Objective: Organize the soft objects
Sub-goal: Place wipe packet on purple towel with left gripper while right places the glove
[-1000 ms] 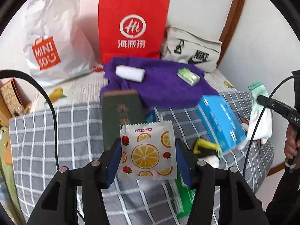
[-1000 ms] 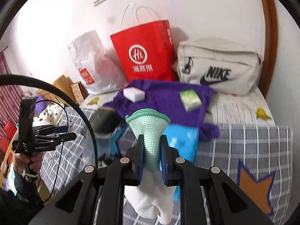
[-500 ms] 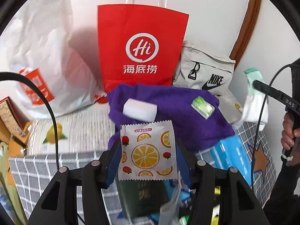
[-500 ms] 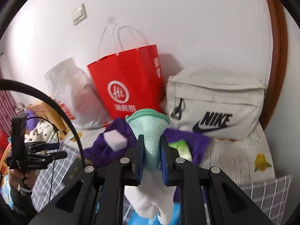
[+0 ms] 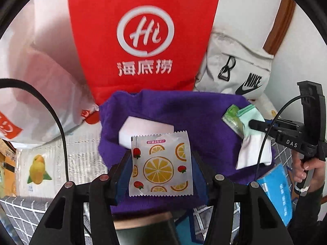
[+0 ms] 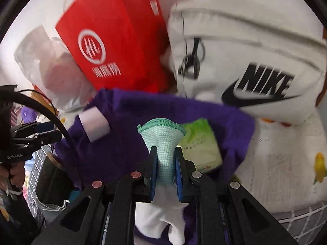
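Note:
My left gripper (image 5: 161,163) is shut on a flat wet-wipe packet (image 5: 160,164) printed with orange slices and strawberries, held over the near part of a purple towel (image 5: 179,110). A white sponge block (image 5: 143,131) lies on the towel just behind the packet. My right gripper (image 6: 166,163) is shut on a white sock with a mint-green cuff (image 6: 163,138), which hangs over the towel (image 6: 122,138) beside a green tissue pack (image 6: 199,145). In the left wrist view the sock (image 5: 252,143) and right gripper (image 5: 253,123) hover at the towel's right side, by the green pack (image 5: 232,118).
A red paper bag (image 5: 143,34), a white plastic bag (image 5: 36,85) and a beige Nike pouch (image 5: 237,69) stand against the wall behind the towel. A blue box (image 5: 276,192) and a dark book (image 5: 143,228) lie on the checked cloth nearer me. A hand (image 5: 310,169) grips the right tool.
Both grippers moved forward from over the checked cloth to above the purple towel, carrying the packet and the sock. The right one also dropped lower, close to the green pack.

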The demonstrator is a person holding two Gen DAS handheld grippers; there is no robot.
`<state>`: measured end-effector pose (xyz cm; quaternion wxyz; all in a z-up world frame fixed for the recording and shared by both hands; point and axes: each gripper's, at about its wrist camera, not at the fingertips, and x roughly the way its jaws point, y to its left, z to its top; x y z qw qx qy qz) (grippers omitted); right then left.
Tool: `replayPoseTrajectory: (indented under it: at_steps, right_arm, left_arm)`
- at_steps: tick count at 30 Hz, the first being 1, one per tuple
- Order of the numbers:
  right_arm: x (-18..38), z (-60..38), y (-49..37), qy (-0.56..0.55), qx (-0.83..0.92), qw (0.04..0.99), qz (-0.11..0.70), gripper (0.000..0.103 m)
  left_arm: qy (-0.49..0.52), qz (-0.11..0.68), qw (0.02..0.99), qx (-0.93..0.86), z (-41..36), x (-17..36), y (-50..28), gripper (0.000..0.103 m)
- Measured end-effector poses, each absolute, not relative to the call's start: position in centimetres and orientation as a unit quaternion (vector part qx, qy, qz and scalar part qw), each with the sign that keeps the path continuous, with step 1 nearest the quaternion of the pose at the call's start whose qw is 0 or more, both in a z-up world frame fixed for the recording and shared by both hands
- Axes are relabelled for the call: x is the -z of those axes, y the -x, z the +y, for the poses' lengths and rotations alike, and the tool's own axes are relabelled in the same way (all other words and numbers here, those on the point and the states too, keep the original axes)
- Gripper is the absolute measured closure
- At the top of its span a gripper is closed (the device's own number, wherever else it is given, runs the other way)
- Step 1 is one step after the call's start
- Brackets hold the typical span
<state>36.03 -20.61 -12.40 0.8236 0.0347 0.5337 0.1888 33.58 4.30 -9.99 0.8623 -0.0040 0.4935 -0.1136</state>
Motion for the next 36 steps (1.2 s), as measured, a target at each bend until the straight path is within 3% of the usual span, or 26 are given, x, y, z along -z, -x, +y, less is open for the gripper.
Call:
replayPoseTrajectory:
  at_steps: [9,12,17,18,20,23,36]
  right_arm:
    - [14.2,-19.8,-36.3,0.011,-0.189,0.805,0.563,0.082]
    - [14.3,-20.1,-36.3,0.004,-0.192,0.801,0.567,0.076]
    - [13.8,-20.4,-36.2,0.016,-0.183,0.808,0.559,0.048]
    - [13.6,-20.5,-36.1,0.015,-0.184,0.810,0.556,0.048]
    - [13.1,-20.7,-36.0,0.010,-0.186,0.813,0.552,0.048]
    - [12.3,-21.2,-35.8,0.003,-0.183,0.819,0.544,0.048]
    - [6.4,-17.8,-31.3,0.013,-0.233,0.837,0.495,0.048]
  left_arm:
    - [-0.014,0.536,0.839,0.098,3.6,13.8,-35.4,0.050]
    - [-0.011,0.544,0.833,0.097,3.9,14.4,-35.4,0.050]
    - [-0.013,0.557,0.826,0.085,4.3,15.6,-35.8,0.048]
    - [-0.014,0.556,0.827,0.084,4.3,15.6,-35.9,0.047]
    - [-0.014,0.557,0.826,0.085,4.3,15.7,-35.9,0.033]
    - [-0.002,0.554,0.827,0.090,4.3,15.6,-36.1,0.026]
    - [0.009,0.520,0.851,0.074,5.3,10.8,-34.4,0.026]
